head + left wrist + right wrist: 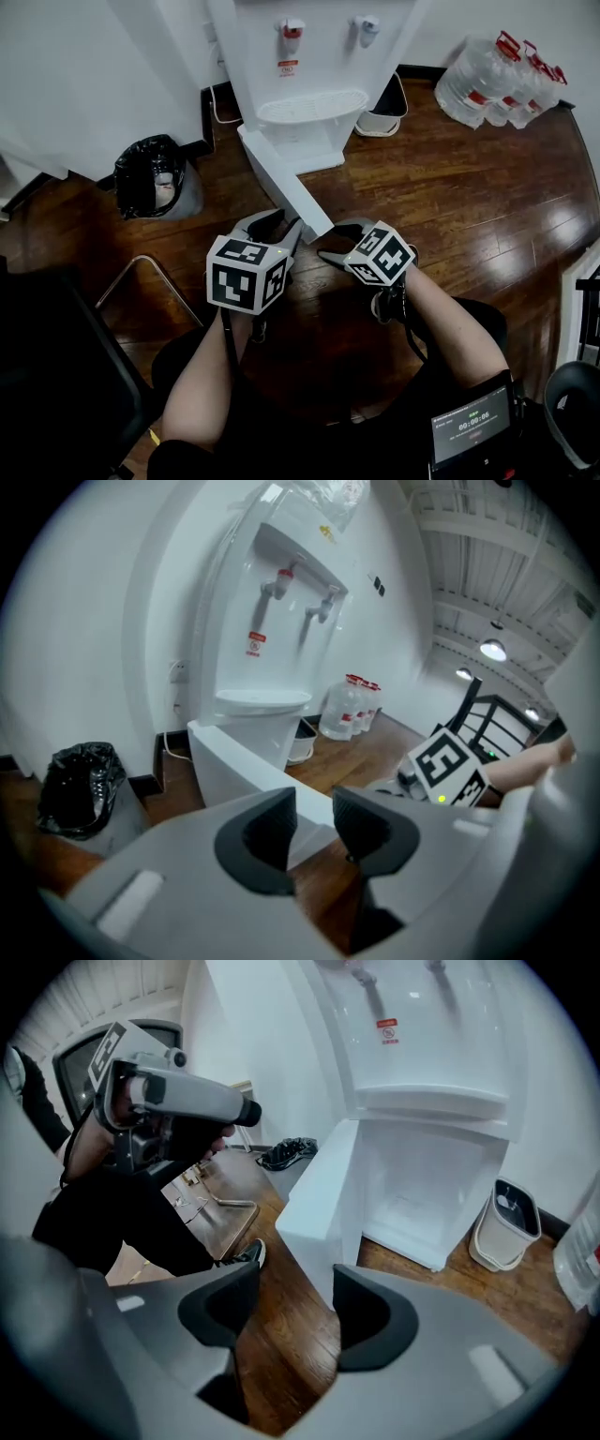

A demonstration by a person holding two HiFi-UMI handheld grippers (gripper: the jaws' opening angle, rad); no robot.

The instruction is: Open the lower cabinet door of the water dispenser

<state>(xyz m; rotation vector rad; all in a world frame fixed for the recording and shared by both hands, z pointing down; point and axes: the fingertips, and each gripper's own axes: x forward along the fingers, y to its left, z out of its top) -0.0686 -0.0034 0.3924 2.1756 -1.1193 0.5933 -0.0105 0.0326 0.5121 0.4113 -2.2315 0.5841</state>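
Note:
The white water dispenser (309,56) stands against the wall, and its lower cabinet door (286,178) is swung out toward me. In the right gripper view the cabinet's bare white inside (422,1185) shows behind the door (319,1204). My left gripper (278,225) is at the door's free edge, just to its left. Its jaws (315,832) stand apart with nothing pressed between them, and the door (244,766) lies just beyond. My right gripper (336,242) is to the right of the same edge. It is open (295,1312) over bare floor.
A black bin bag (150,173) sits left of the dispenser and a small white bin (384,108) to its right. Several water bottles (502,80) lie at the back right. A metal frame (141,277) stands on the wooden floor at the left, and a screen device (472,427) is at the bottom right.

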